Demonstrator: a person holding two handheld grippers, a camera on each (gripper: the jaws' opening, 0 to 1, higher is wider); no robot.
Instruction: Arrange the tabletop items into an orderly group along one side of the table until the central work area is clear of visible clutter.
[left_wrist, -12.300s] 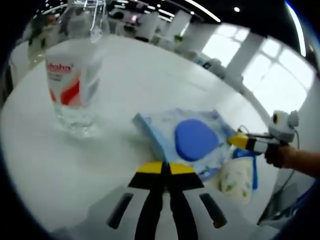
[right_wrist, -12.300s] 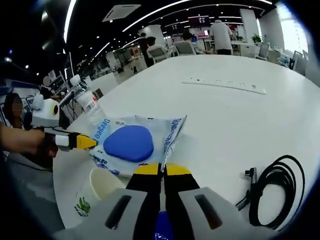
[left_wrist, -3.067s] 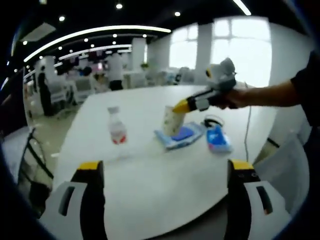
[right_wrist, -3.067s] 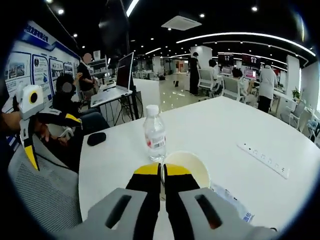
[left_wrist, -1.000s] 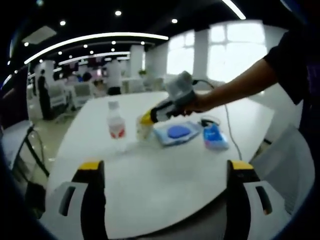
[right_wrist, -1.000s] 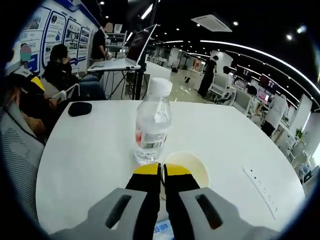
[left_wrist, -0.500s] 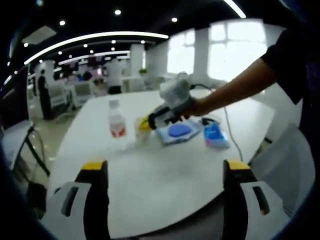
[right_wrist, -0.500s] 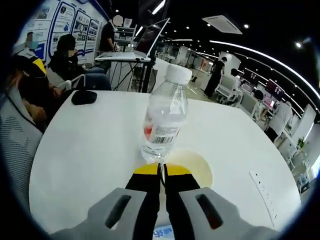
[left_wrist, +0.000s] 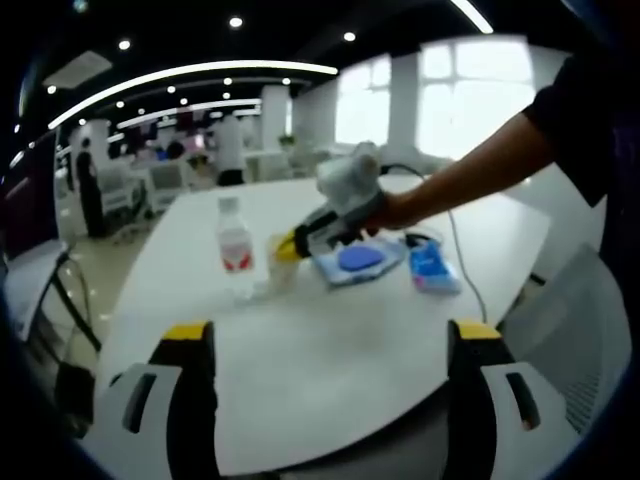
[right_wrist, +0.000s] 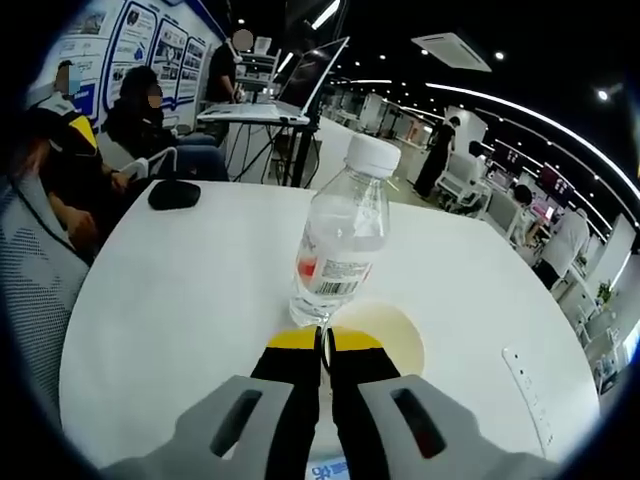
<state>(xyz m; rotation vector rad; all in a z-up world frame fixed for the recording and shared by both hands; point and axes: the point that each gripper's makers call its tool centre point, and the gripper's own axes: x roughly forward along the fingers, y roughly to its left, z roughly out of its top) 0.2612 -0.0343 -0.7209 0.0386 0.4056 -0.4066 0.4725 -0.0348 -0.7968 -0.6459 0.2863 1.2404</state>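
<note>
Right gripper view: the right gripper (right_wrist: 322, 345) has its jaws pressed together on the near rim of a paper cup (right_wrist: 385, 335), which stands on the white table (right_wrist: 180, 290) just beside an upright clear water bottle (right_wrist: 340, 245) with a white cap. A black computer mouse (right_wrist: 173, 194) lies well apart near the table's far edge. Left gripper view: the left gripper (left_wrist: 330, 345) hangs with jaws spread wide, holding nothing. Beyond it, bottle, cup, blue wet-wipe packet (left_wrist: 352, 261) and a smaller blue packet (left_wrist: 432, 268) sit in a row.
</note>
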